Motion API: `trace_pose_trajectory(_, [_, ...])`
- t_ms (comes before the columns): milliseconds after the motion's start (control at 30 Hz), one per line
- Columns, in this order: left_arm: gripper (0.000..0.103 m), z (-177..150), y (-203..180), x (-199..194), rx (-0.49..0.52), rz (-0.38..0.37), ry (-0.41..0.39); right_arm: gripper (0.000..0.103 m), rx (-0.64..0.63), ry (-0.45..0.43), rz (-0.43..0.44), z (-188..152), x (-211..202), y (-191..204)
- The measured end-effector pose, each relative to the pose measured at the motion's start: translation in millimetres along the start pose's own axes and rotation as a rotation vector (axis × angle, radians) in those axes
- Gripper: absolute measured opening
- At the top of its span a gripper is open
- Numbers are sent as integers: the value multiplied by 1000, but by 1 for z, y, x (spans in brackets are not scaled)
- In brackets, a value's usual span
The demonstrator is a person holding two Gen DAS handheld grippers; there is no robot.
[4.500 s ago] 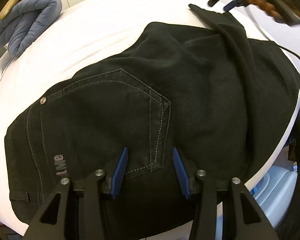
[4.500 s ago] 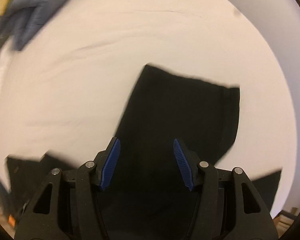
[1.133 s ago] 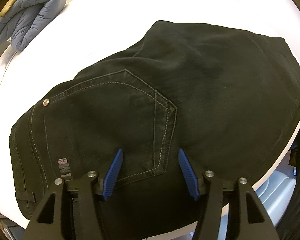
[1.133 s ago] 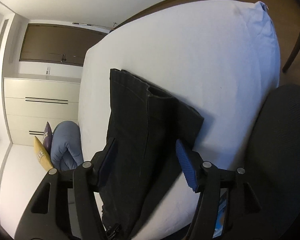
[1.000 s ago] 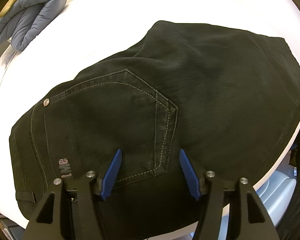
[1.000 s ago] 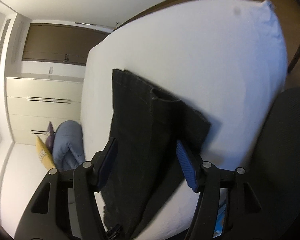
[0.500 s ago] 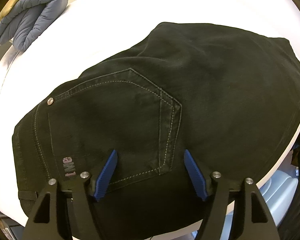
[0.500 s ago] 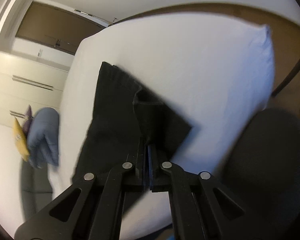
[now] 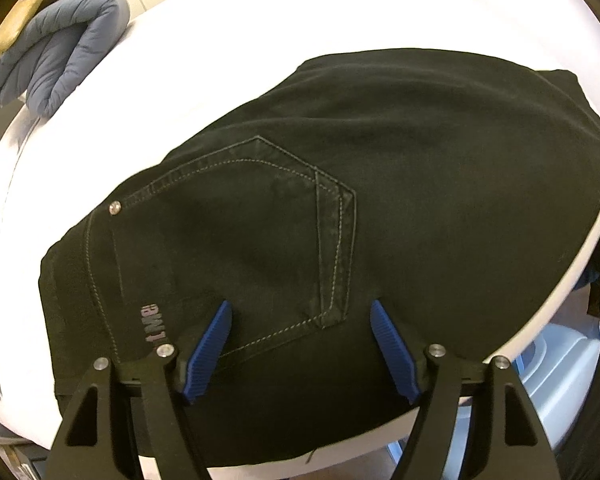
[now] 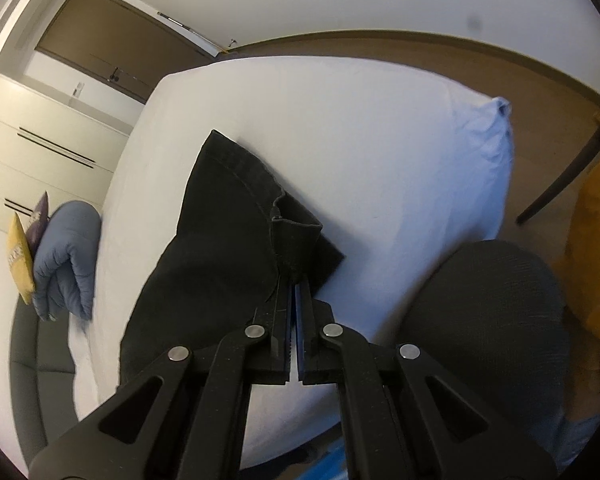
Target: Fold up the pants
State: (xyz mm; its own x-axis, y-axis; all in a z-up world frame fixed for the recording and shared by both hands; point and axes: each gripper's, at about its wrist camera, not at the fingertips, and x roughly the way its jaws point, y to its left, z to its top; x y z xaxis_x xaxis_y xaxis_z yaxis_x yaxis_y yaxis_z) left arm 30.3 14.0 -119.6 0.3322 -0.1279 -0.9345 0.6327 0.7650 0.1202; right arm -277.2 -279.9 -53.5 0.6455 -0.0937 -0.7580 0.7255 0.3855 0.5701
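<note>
Black pants (image 9: 380,184) lie folded on the white bed (image 9: 220,48), back pocket up, waistband at the left. My left gripper (image 9: 300,316) is open, its blue pads over the pocket's lower edge near the bed's front edge. In the right wrist view the pants (image 10: 220,232) stretch away across the bed (image 10: 360,140). My right gripper (image 10: 294,284) is shut on the pants' near edge, and the cloth bunches up at the jaws.
A folded grey-blue quilt (image 9: 60,36) lies at the far left of the bed, also in the right wrist view (image 10: 66,256), with a yellow packet (image 10: 20,256) beside it. A light blue bin (image 9: 556,380) stands below the bed's edge. A dark chair seat (image 10: 484,320) is at the right.
My right gripper has closed on the pants' edge and lifted the cloth a little. My left gripper has drawn back slightly and stays open.
</note>
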Motion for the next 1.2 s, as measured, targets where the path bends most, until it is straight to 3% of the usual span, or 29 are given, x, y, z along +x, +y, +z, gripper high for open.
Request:
trace_pose_trajectory(200, [81,-9,11,7,-54,-23,11,0,38,45,-16,4,31,-11])
trace_pose_trajectory(300, [81,-13,10,5,-43,-7,8,1,25,50,24,10,27,-12])
trace_pose_trajectory(433, [81,-20,10,2,-49,-3,-1,1,-123,2,11,16,16,12])
trace_pose_trajectory(600, [81,-25,12,3,-65,-14,-7,1,-345,-9,-84,24,34,48])
trace_pose_trajectory(667, [82,-27,13,5,-76,-19,-7,1,-298,77,-86,28,52,40])
trace_pose_trajectory(800, [82,-32,22,8,-77,-21,-10,5,-159,137,-21,37,42,19])
trace_pose_trajectory(867, [83,-33,24,9,-77,-22,-8,13,-140,146,-62,38,29,10])
trace_pose_trajectory(900, [84,-32,23,10,-76,-22,-7,34,-135,141,-95,40,25,7])
trace_pose_trajectory(933, [84,-32,23,10,-76,-22,-7,62,-105,119,-146,44,18,-2])
trace_pose_trajectory(1000, [85,-31,23,11,-77,-22,-6,65,-29,40,-190,52,3,-14])
trace_pose_trajectory(1067, [86,-32,23,11,-79,-18,-4,65,-24,-8,-176,67,-4,-10])
trace_pose_trajectory(1200, [86,-29,18,10,-82,-9,3,65,-255,-16,-50,91,14,56])
